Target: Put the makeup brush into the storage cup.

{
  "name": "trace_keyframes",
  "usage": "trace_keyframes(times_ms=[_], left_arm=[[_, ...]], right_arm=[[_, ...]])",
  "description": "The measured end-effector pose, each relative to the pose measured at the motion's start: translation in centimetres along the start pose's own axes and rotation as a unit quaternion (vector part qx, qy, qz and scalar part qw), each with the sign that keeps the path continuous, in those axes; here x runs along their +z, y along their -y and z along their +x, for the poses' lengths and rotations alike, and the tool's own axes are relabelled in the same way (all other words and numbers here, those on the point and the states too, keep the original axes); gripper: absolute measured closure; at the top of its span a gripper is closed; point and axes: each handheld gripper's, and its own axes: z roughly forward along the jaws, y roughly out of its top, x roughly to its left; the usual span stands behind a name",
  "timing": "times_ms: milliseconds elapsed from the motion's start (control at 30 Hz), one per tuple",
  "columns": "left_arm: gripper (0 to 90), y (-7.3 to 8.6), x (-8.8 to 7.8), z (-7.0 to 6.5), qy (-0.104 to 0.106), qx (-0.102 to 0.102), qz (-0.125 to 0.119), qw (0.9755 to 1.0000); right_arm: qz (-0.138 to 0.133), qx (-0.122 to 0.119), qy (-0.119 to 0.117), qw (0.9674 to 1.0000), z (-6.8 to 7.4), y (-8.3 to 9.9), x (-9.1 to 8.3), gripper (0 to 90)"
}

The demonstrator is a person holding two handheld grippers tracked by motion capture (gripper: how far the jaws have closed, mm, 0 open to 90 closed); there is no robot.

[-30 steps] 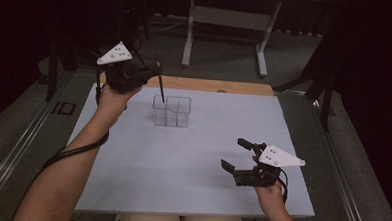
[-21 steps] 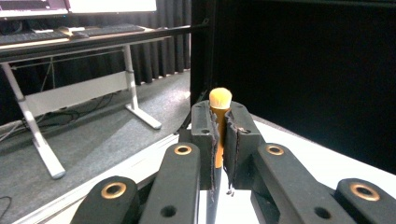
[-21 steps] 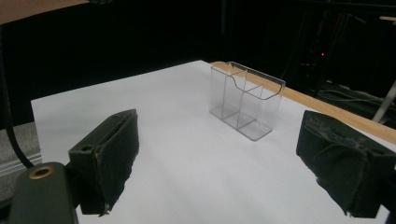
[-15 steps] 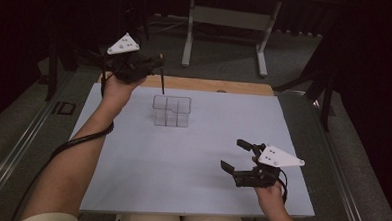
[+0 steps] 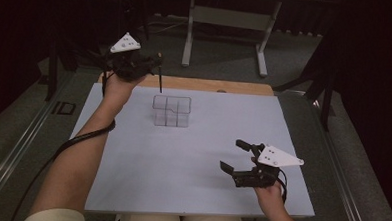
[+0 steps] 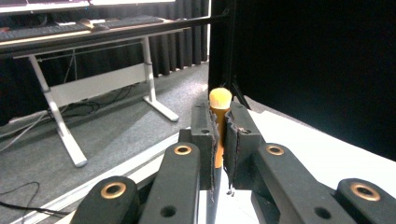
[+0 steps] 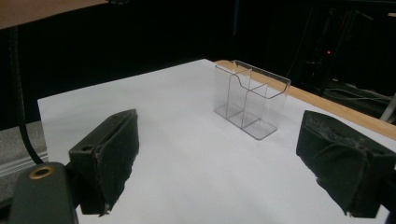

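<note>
Between left tongs (image 6: 220, 135) — brush (image 6: 219, 109), lower end cut off.

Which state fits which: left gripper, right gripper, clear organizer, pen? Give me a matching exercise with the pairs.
1 left gripper
2 right gripper
3 clear organizer
4 pen

A stands empty on the white table
B open, nothing between its jaws
C hangs tip down above the table's far edge
D shut on a thin stick

Pairs: 1-D, 2-B, 3-A, 4-C
</note>
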Motion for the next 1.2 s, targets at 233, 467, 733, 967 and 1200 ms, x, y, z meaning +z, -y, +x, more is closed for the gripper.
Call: trace_keyframes(times_ms=[233,467,733,967,1200], left_arm=[[84.2,0.6,0.4,0.2,-0.002,-0.003,0.002,1.0000],[84.1,1.5,0.8,0.3,-0.009,0.000,0.005,1.0000],[83.9,2.6,0.9,0.7,-0.010,-0.010,0.007,0.9999],[83.7,3.6,1.2,1.1,-0.015,-0.022,0.009,0.9996],[83.5,4.9,1.7,1.4,-0.014,-0.037,0.016,0.9991]], right_arm=[[0.001,0.002,-0.002,1.0000,-0.1,0.1,0.0,13.4],[0.004,0.001,-0.007,1.0000,0.0,0.1,0.1,13.4],[0.004,0.002,-0.008,1.0000,0.0,0.1,0.1,13.4],[0.004,0.003,-0.009,0.9999,0.0,0.1,0.1,13.4],[0.008,0.004,-0.008,0.9999,-0.1,0.1,0.2,13.4]])
